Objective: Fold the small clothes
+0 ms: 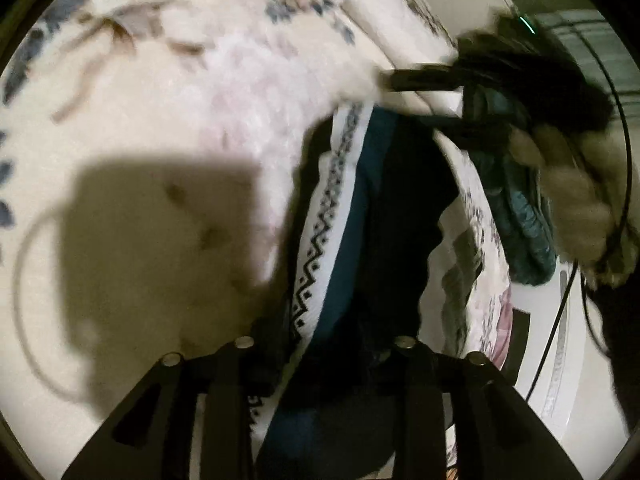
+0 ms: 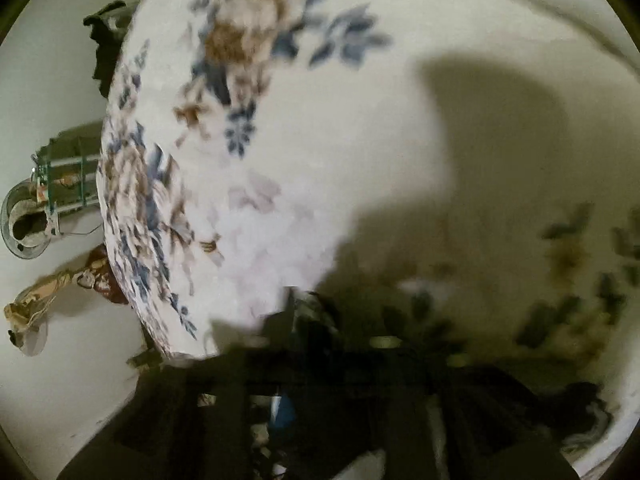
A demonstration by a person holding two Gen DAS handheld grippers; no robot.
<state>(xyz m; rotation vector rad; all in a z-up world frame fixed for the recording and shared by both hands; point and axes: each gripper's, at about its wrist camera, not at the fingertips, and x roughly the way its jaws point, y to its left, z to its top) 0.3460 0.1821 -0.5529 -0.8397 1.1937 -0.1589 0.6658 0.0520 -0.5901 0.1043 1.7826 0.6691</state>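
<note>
From my left wrist camera, the left gripper (image 1: 324,344) has its jaws partly apart with a dark garment (image 1: 384,216) running up between them. The cloth fills the gap, but I cannot tell whether the pads press on it. The garment is mostly black, with a teal-blue band beside a white strip that carries a black zigzag and diamond pattern. It lies lengthwise away from the jaws, on a cream bedspread (image 1: 168,80) printed with blue and brown flowers. A broad shadow falls on the spread to the left of the garment.

Further out, at the upper right of this view, the right gripper (image 1: 420,100) reaches in sideways over the far end of the garment. Its two black fingers (image 1: 424,77) stand apart, and they are blurred, so I cannot tell whether cloth is caught between them. A hand (image 1: 560,184) holds it, with a thin black cable (image 1: 560,304) hanging down past it. A crumpled teal cloth (image 1: 520,216) sits just beside that hand.

From my right wrist camera, the jaws are dark and smeared. Black fabric with a patch of blue lies among them low in the view, with the flowered bedspread beyond. Past the edge of the bed I can see pale floor (image 2: 52,80) with some small clutter on it.
</note>
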